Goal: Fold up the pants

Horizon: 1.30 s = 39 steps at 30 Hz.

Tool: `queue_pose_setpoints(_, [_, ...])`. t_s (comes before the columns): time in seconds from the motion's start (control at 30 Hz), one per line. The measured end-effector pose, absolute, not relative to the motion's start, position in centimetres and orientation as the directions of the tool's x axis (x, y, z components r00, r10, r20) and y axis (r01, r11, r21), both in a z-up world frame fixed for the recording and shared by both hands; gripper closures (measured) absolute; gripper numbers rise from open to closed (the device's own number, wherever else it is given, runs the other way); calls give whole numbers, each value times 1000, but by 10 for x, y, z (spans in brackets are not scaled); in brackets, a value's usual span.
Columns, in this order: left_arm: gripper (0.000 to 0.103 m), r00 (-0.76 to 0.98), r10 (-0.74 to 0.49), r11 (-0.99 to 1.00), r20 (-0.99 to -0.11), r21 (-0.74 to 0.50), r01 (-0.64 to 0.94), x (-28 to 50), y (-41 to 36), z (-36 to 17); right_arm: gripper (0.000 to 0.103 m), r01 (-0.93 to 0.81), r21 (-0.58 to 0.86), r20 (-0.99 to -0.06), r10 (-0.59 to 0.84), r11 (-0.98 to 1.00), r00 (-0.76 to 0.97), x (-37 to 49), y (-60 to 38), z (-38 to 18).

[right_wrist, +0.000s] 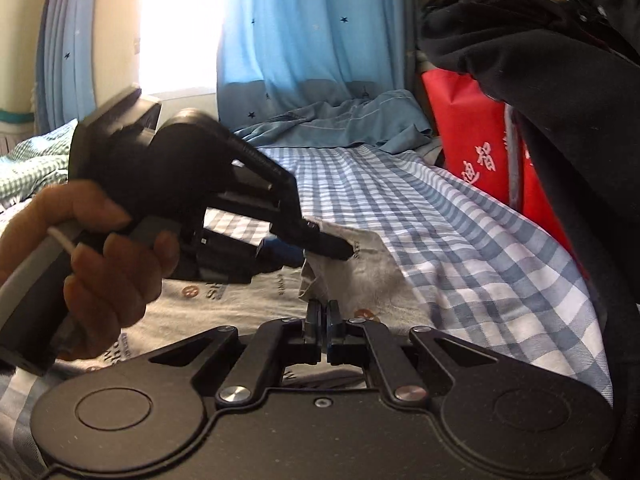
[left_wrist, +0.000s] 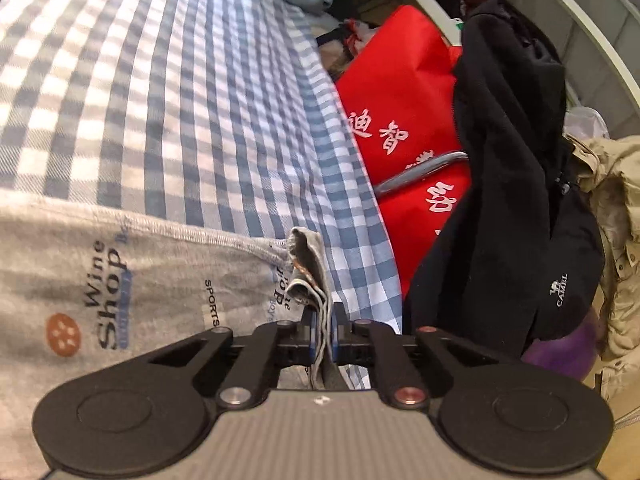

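The pants (left_wrist: 132, 280) are light grey with printed words and orange logos. They lie on a blue-and-white checked bed sheet (left_wrist: 180, 100). My left gripper (left_wrist: 325, 320) is shut on a bunched corner of the pants, with fabric sticking up between the pads. In the right wrist view the left gripper (right_wrist: 340, 250) pinches the same raised corner of the pants (right_wrist: 360, 276), held by a hand. My right gripper (right_wrist: 324, 316) is shut on the near edge of that raised fabric, just below the left gripper.
A red bag with white characters (left_wrist: 400, 120) and a black jacket (left_wrist: 516, 184) hang close beside the bed's right edge. A beige garment (left_wrist: 612, 248) lies further right. Blue curtains (right_wrist: 304, 40) and a blue cloth (right_wrist: 352, 124) are at the far end of the bed.
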<state>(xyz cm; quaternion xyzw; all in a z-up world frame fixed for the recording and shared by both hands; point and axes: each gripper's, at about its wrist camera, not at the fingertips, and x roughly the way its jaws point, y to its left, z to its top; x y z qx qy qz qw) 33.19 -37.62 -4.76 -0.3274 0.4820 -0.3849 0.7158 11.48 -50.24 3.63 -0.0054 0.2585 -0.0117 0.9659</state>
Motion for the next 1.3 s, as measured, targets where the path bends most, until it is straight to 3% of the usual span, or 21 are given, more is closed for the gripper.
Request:
queue_pose_setpoints(0.47, [97, 281, -792, 608, -542, -737, 294, 317, -298, -19, 103, -81, 48, -499, 94, 996, 861, 112, -441, 42])
queue_pose_setpoints(1.3, [97, 390, -709, 693, -588, -684, 229, 272, -68, 9, 103, -390, 159, -505, 414, 907, 757, 112, -248, 58])
